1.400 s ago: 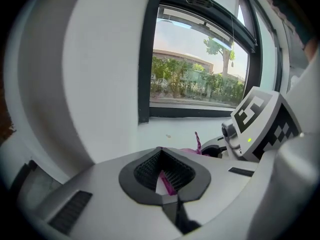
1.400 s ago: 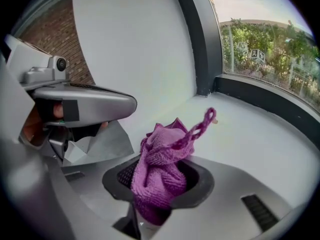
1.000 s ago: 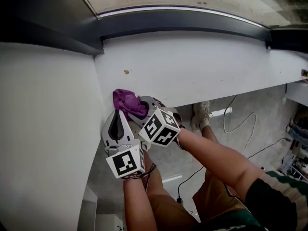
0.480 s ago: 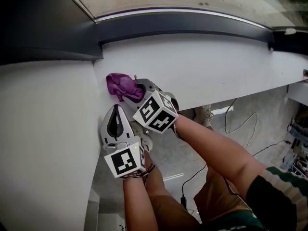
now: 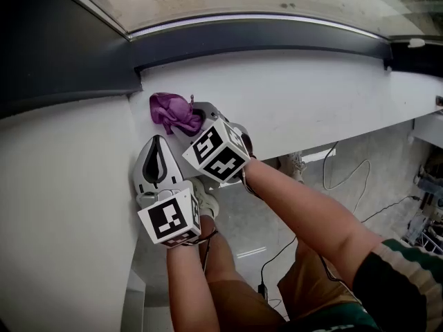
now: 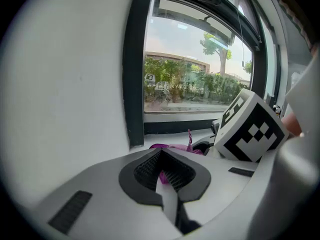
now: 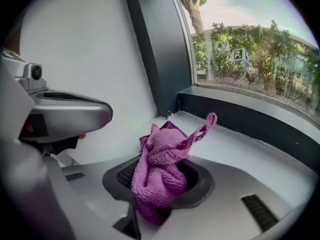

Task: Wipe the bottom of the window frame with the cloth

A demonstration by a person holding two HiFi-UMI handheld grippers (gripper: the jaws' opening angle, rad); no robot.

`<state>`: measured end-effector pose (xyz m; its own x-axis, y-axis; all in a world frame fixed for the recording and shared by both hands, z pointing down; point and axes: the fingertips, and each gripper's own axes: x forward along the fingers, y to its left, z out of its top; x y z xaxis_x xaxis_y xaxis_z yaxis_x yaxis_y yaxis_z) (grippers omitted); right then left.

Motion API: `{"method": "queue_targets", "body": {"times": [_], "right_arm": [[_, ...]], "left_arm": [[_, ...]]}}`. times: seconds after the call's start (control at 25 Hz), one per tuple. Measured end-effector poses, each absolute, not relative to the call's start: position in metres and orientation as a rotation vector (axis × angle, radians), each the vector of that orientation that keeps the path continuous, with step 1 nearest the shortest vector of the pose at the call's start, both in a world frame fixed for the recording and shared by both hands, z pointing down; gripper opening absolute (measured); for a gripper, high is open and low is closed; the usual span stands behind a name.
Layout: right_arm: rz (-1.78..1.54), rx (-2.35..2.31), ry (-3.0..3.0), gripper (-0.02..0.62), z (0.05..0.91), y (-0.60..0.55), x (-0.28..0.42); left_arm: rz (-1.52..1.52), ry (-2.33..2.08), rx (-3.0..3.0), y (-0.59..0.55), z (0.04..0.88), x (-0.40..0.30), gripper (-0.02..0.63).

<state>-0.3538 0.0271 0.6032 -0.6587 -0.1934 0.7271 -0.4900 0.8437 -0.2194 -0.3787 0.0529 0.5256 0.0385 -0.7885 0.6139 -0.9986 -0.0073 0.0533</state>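
A crumpled purple cloth (image 5: 172,111) (image 7: 162,171) is clamped in my right gripper (image 5: 196,122) (image 7: 157,184), which is shut on it. The cloth hovers over the white sill (image 5: 291,102), near its left end by the corner. The dark bottom window frame (image 5: 263,37) (image 7: 250,121) runs just beyond it, along the glass. My left gripper (image 5: 154,159) (image 6: 162,176) is shut on nothing and sits beside and behind the right one, against the white side wall (image 5: 62,206). In the left gripper view the cloth (image 6: 172,148) shows past the jaws.
The dark vertical frame post (image 7: 160,49) meets the bottom frame at the corner left of the cloth. The sill stretches far to the right. Below its front edge lies the floor with cables (image 5: 346,178) and a person's shoe (image 5: 294,164).
My right gripper has carried the cloth up the sill toward the window frame and slightly left. The left gripper followed a little in the same direction.
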Motion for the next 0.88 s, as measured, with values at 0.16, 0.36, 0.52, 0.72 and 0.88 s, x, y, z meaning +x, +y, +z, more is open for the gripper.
{"method": "queue_targets", "body": {"times": [0.16, 0.36, 0.52, 0.72, 0.88], "right_arm": [[0.532, 0.522, -2.272, 0.144, 0.603, 0.019, -0.353], [0.516, 0.503, -2.281, 0.144, 0.606, 0.02, -0.351], [0.513, 0.502, -2.28, 0.143, 0.605, 0.019, -0.346], [0.526, 0.52, -2.27, 0.144, 0.606, 0.012, -0.325], [0.54, 0.552, -2.259, 0.144, 0.607, 0.005, -0.298]], "left_arm": [[0.599, -1.804, 1.85, 0.044, 0.53, -0.382, 0.005], [0.61, -1.794, 1.847, 0.044, 0.537, -0.379, 0.005], [0.618, -1.774, 1.877, 0.043, 0.536, -0.371, 0.005], [0.627, -1.742, 1.92, 0.034, 0.535, -0.353, 0.005], [0.62, -1.708, 1.957, 0.022, 0.533, -0.329, 0.005]]}}
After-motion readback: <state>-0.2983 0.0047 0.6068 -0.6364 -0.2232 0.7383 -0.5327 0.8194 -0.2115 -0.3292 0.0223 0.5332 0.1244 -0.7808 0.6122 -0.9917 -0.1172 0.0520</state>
